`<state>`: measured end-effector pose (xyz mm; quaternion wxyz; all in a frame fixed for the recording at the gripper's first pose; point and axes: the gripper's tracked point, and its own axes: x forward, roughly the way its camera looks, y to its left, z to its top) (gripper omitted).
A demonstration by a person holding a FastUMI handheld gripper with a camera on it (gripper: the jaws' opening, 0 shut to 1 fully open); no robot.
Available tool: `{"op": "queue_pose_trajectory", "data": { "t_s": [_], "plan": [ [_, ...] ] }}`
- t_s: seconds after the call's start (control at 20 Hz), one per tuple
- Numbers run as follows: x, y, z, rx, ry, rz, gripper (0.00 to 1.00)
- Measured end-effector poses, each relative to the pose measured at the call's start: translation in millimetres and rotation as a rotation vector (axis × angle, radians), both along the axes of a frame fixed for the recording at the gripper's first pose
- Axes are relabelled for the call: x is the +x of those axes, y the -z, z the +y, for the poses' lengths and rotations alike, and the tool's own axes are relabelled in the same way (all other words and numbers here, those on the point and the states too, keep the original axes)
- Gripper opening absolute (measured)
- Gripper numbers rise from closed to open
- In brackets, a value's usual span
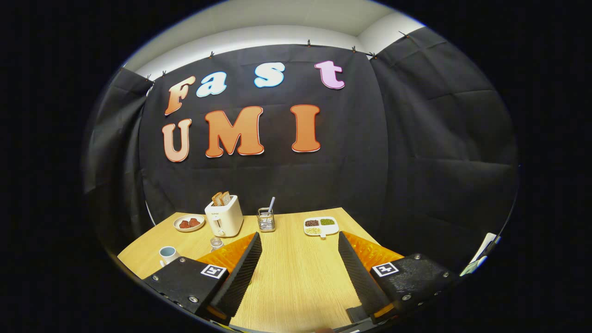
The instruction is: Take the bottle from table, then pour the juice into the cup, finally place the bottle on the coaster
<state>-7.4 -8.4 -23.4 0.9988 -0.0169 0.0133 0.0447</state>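
My gripper fingers spread wide over bare wooden table, nothing between them, bottle at eleven o'clock just past my left fingertip, cup further at ten, toaster beyond, utensil holder at twelve, divided dish at one.

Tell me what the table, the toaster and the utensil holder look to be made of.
Table: wood or wood-look laminate, matte, pale grain lines. Toaster: likely plastic, smooth cream shell with a soft sheen. Utensil holder: apparently metal wire mesh, see-through and shiny. The gripper hangs open over the table.
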Motion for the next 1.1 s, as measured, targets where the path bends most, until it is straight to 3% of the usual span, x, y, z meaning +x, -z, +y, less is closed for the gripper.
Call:
{"op": "queue_pose_trajectory", "data": {
  "t_s": [0.6,1.1],
  "plan": [
    [14.4,12.3,103.7,-0.07,0.023,0.018,0.98],
    [56.7,117.0,184.0,-0.14,-0.039,0.163,0.99]
  ]
}}
